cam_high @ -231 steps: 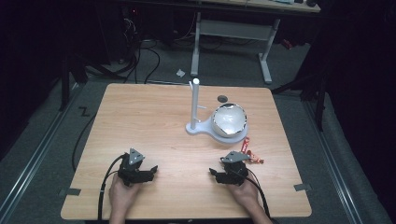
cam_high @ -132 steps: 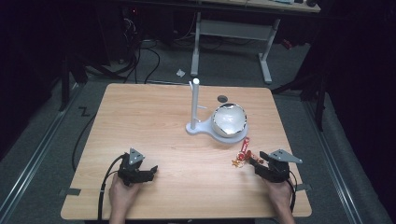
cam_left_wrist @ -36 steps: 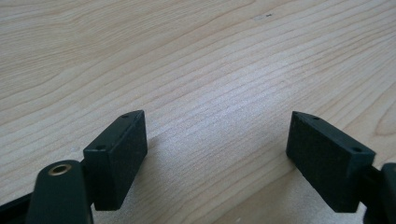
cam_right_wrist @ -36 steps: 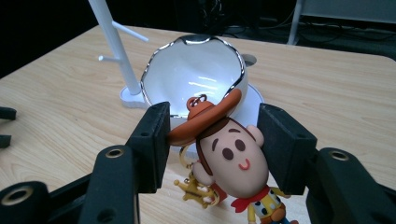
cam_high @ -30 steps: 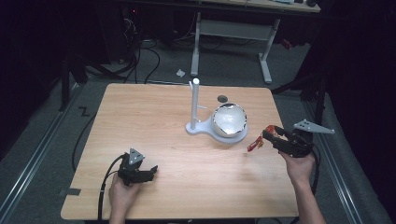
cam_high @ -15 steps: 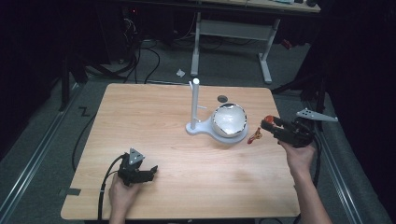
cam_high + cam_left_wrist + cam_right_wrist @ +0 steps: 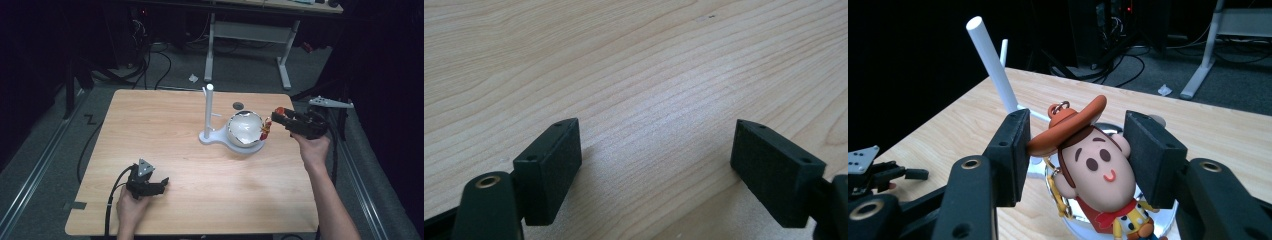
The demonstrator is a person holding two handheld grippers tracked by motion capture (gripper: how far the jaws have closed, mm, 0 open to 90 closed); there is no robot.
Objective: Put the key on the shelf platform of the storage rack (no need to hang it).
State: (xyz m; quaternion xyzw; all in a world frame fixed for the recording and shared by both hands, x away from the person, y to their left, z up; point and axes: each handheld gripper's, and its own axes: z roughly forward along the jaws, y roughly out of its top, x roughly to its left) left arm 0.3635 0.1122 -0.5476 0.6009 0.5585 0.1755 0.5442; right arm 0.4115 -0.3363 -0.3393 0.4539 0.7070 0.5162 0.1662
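- Right gripper (image 7: 278, 116) is held above the right part of the wooden table (image 7: 165, 130), its jaws pointing toward the white stand (image 7: 208, 112)
- Its jaws are clamped on the head of a cowboy figure keychain (image 7: 1091, 165); in the right gripper view both pads press the sides of the head under the brown hat
- Figure's body and metal chain hang down from the jaws, above the shiny round bowl (image 7: 243, 128) on the stand's base
- White post of the stand rises upright just beyond the bowl
- Left gripper (image 7: 159, 184) rests low at the near left of the table, well apart from the stand; in the left gripper view its jaws stand apart over bare wood, nothing between them
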